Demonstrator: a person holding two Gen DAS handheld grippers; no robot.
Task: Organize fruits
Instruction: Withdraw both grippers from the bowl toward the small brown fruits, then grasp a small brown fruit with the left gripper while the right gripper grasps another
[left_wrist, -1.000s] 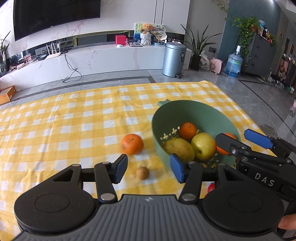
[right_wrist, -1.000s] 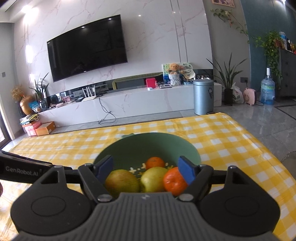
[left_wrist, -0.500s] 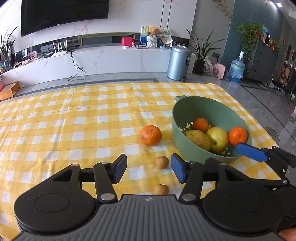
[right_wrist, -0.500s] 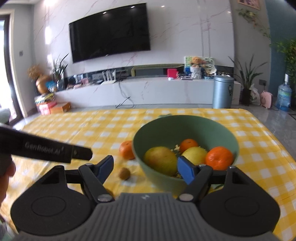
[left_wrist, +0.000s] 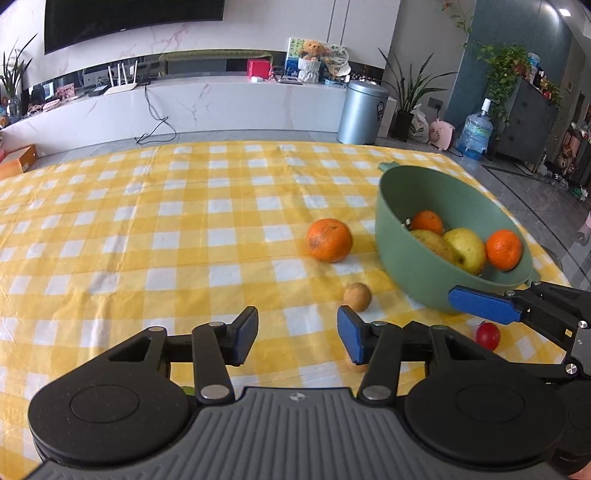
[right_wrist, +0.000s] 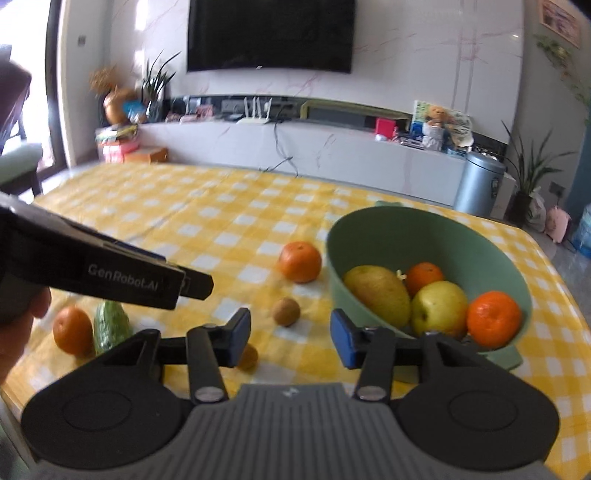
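The tabletop (left_wrist: 147, 221), under a yellow checked cloth, fills mid-frame. At right the green bowl (left_wrist: 406, 273) holds a mango, an apple and two oranges. A loose orange (left_wrist: 329, 240) lies left of it, a small brown fruit (left_wrist: 357, 297) below that, a cherry tomato (left_wrist: 487, 334) lower right. Left gripper (left_wrist: 297, 341) and right gripper (right_wrist: 290, 341): fingers parted, just been closing, nothing grasped.
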